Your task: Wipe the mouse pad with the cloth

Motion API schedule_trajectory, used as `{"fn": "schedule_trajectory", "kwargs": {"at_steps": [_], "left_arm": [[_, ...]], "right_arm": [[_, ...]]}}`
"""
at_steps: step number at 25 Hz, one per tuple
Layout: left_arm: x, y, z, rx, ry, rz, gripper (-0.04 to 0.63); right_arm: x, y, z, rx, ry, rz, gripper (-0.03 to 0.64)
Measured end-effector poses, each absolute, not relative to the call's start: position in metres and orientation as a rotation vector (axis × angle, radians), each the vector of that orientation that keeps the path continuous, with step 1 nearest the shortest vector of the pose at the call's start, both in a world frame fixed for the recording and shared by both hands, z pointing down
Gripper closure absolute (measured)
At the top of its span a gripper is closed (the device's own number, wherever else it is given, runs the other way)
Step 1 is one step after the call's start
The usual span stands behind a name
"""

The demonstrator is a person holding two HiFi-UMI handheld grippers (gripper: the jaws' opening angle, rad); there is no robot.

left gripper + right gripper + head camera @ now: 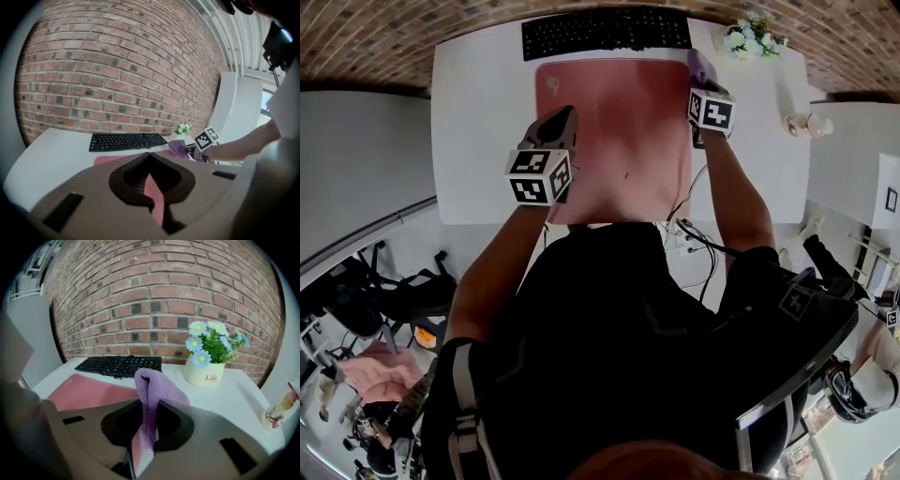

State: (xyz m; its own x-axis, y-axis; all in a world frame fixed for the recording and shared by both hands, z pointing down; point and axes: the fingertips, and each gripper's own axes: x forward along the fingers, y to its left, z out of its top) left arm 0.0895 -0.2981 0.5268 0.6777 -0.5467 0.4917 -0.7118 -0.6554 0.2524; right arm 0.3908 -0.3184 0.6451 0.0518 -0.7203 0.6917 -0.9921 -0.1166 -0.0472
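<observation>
The white tabletop [478,141] is cut off at its front edge by the person's dark torso, which also covers part of the near edge of the mouse pad [619,122], so the head view does not show how long the pad really is. The pad is a flat, matte pink sheet with rounded corners. Its far edge lies just in front of the black keyboard [605,33] and parallel to it, and it runs from there back toward the person.

The left gripper [562,117] sits over the pad's left edge, pointing toward the keyboard. In the left gripper view its jaws [149,157] are together with nothing in them, and only a thin sliver of pink pad shows through the slot.

The right gripper [705,86] is at the pad's far right corner. Its jaws are clamped on the cloth [701,66], which half hides them in the head view. In the right gripper view the cloth [150,390] is a fleecy purple fold that stands up out of the jaws, its long axis running forward along them. Whether the cloth touches the pad cannot be made out.

A cream pot of blue flowers [205,372] stands beyond it, near the brick wall [154,296].
</observation>
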Motion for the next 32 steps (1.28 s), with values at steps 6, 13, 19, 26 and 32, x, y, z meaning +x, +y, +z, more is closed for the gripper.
{"fn": "schedule_trajectory", "kwargs": {"at_steps": [6, 13, 19, 26, 32], "left_arm": [[0.072, -0.300, 0.522, 2.442, -1.043, 0.511, 0.591], [0.054, -0.300, 0.526, 2.397, -1.106, 0.484, 0.591], [0.035, -0.299, 0.521, 2.367, -1.174, 0.461, 0.591], [0.006, -0.291, 0.519, 2.312, -1.253, 0.439, 0.591], [-0.021, -0.286, 0.517, 2.256, -1.339, 0.426, 0.591]], "right_arm": [[0.359, -0.332, 0.658, 1.811, -1.747, 0.856, 0.558], [0.328, -0.342, 0.666, 1.763, -1.769, 0.881, 0.558], [0.290, -0.353, 0.667, 1.694, -1.816, 0.888, 0.558], [0.244, -0.368, 0.669, 1.638, -1.862, 0.938, 0.557], [0.209, -0.378, 0.670, 1.584, -1.902, 0.960, 0.558]]}}
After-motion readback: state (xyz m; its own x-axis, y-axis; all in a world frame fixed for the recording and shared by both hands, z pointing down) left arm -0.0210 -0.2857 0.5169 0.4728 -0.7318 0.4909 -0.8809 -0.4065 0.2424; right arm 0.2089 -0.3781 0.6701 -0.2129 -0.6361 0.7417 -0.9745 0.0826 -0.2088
